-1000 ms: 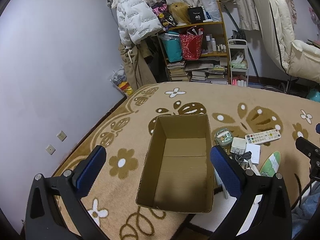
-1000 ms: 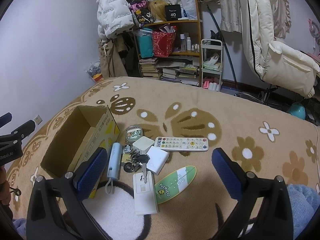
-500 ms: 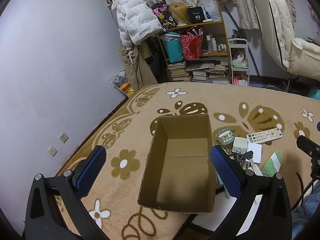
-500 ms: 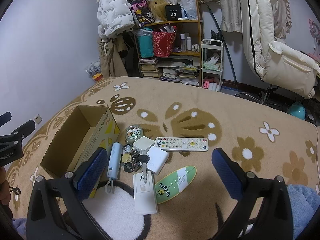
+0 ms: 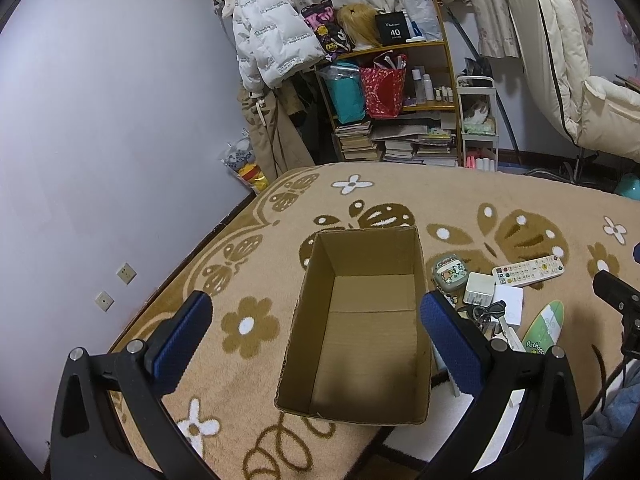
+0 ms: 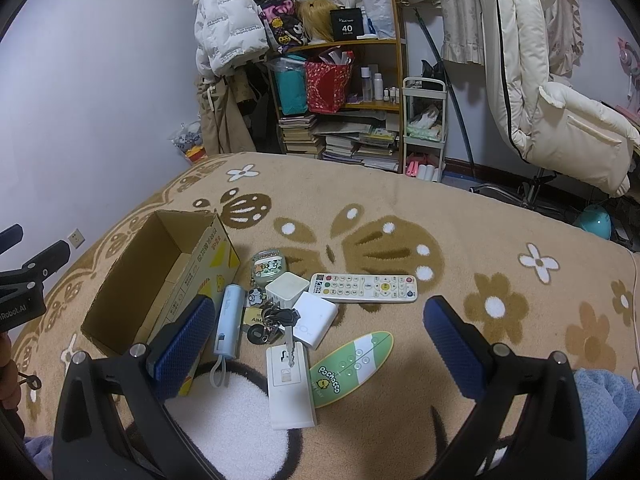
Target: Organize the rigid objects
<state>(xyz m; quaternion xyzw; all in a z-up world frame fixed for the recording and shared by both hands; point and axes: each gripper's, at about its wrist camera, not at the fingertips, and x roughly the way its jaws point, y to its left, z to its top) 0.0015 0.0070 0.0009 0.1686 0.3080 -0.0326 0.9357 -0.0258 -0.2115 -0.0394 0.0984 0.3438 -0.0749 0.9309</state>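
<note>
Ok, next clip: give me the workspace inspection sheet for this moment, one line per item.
Surface: tan flowered carpet, items lying directly on it.
Job's things: open cardboard box, nothing seen inside; beside it a remote, blue tube, white cube, white adapter, key bunch, white switch plate, green surfboard-shaped card, round cartoon case.
Clutter: nothing seen apart from these.
Grippers: left tongs open above the box; right tongs open above the pile; both hold nothing.
Cables: nothing seen.
Surroundings: bookshelf, white puffer jacket, cream chair.
</note>
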